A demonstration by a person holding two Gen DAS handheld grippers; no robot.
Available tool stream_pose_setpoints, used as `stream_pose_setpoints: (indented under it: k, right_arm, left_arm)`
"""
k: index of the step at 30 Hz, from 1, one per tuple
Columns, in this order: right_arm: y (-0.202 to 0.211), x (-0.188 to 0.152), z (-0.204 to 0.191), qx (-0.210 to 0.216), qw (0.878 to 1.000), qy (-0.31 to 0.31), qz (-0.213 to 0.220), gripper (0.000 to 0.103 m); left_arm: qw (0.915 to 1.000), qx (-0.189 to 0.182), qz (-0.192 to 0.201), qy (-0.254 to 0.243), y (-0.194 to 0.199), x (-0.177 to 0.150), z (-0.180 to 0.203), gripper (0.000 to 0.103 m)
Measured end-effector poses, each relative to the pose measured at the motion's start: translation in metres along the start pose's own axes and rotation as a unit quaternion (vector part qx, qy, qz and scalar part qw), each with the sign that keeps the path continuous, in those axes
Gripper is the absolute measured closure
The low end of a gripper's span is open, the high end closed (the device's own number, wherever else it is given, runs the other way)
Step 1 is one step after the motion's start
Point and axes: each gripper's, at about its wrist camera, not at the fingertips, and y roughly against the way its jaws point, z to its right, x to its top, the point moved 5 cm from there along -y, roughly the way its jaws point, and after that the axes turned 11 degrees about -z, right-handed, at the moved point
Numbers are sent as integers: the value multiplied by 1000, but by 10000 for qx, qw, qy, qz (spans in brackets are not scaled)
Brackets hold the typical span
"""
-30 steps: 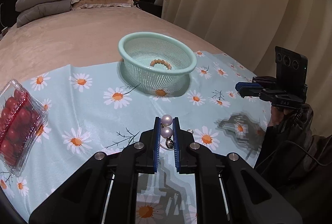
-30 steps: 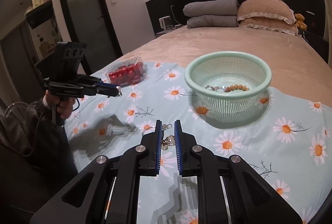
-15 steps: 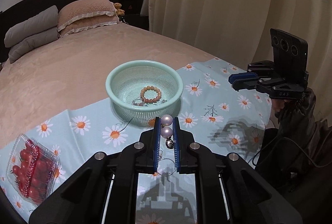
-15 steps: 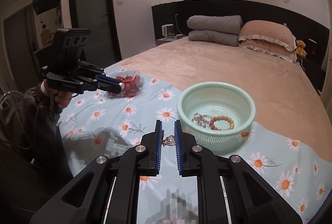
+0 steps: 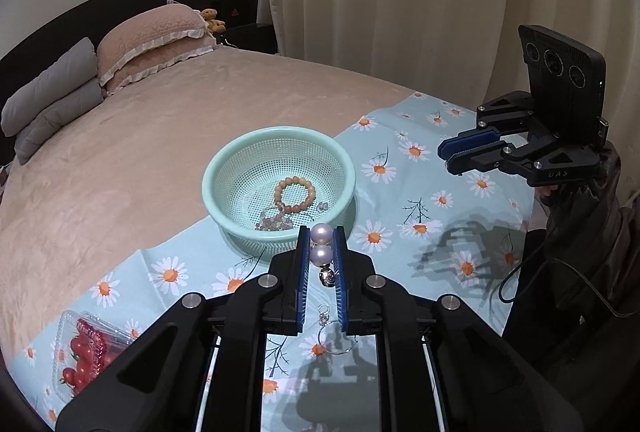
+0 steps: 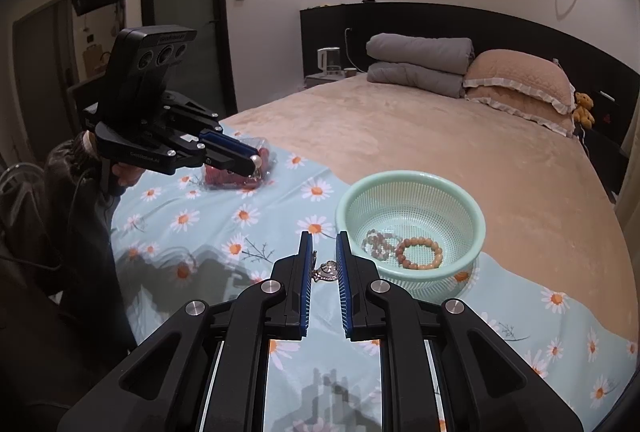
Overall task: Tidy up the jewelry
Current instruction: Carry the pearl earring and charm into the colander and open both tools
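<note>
Between the blue pads of the left gripper (image 5: 322, 238) sits a pearl earring (image 5: 322, 255) — two pearls stacked near the fingertips, with a small dark metal bead and a thin wire hoop hanging below them. The jaws stand narrow, pressed against the pearls on both sides. This gripper hangs above the daisy-print cloth (image 5: 416, 188) with its tips just short of the near rim of the mint-green basket (image 5: 224, 168).

Inside the basket lie an orange bead bracelet (image 5: 294, 195) and, touching it on the near side, a pale translucent bead bracelet (image 5: 274, 221); a small silvery piece rests just beside them, too small to make out.

The right gripper (image 6: 323, 246) has its jaws narrow as well, holding a small silver charm (image 6: 326, 271) crosswise between the pads, a little behind the fingertips. In the right wrist view the basket (image 6: 472, 220) is just to the right of the fingertips, and both bracelets show on its floor — the orange one (image 6: 419, 253) on the right, the paler one (image 6: 376, 244) on the left.

A clear plastic box of cherry tomatoes (image 5: 86, 348) sits on the cloth, well apart from the basket. The cloth covers the near part of a bed with a beige bedspread (image 5: 152, 136); pillows (image 6: 520, 76) and folded grey bedding (image 6: 418, 62) are stacked at the headboard, with a small teddy bear (image 6: 583, 108) beside them.
</note>
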Motion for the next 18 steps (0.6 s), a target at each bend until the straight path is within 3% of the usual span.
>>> stream_pose_setpoints:
  k: [7, 18]
  right_arm:
    - [-9, 7, 2, 35, 10000, 76, -42, 92]
    - [-20, 20, 11, 42, 9997, 201, -104, 92]
  left_arm:
    - [9996, 251, -125, -90, -2, 18, -6, 91]
    - [9996, 4, -178, -200, -11, 36, -7, 91]
